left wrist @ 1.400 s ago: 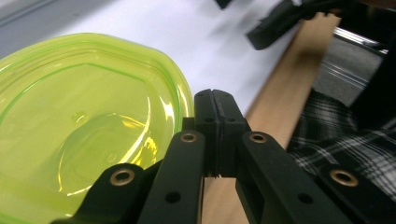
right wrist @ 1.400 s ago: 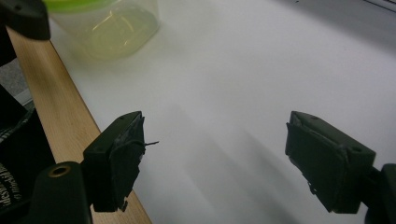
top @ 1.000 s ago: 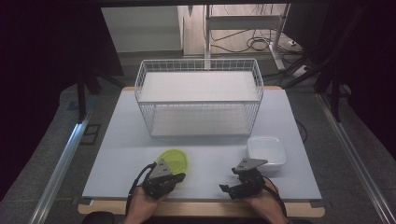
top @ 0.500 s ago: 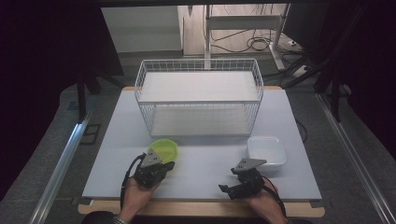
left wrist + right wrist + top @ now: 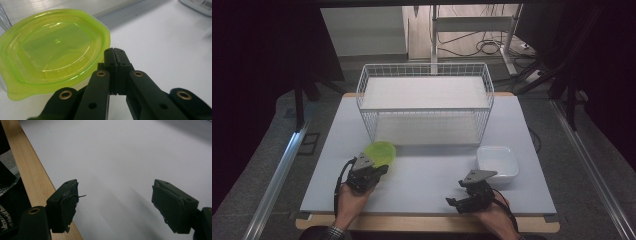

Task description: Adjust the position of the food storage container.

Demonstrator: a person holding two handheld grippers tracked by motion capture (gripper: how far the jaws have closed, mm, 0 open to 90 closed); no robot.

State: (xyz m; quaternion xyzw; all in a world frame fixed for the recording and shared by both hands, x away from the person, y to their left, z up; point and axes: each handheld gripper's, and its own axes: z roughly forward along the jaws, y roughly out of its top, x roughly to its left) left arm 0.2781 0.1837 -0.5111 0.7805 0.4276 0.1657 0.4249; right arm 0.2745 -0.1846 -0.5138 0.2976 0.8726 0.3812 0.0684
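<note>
On the near left of the bench, the left gripper is held in the person's left hand, with a cable trailing from it and a grey three-cornered plate on top. In the left gripper view its jaws are closed together on the near rim of a translucent green bowl. The pinch point lies at the rim's right-hand edge as that view shows it. The bowl is shallow, with a broad flat lip and rounded corners, and its open side faces up. In the high view the green bowl sits just in front of the lower left corner of a white wire basket; whether it rests on the bench or is lifted clear cannot be told.

The wire basket stands at the centre rear of the bench with its long side facing the person.

The right gripper is at the near right of the bench, held in the person's right hand. In the right gripper view its jaws stand wide apart over the bare white surface, gripping nothing, with the wooden edge strip of the bench beside the left jaw.

A white square dish rests on the bench just beyond the right gripper, near the basket's lower right corner and apart from both.
</note>
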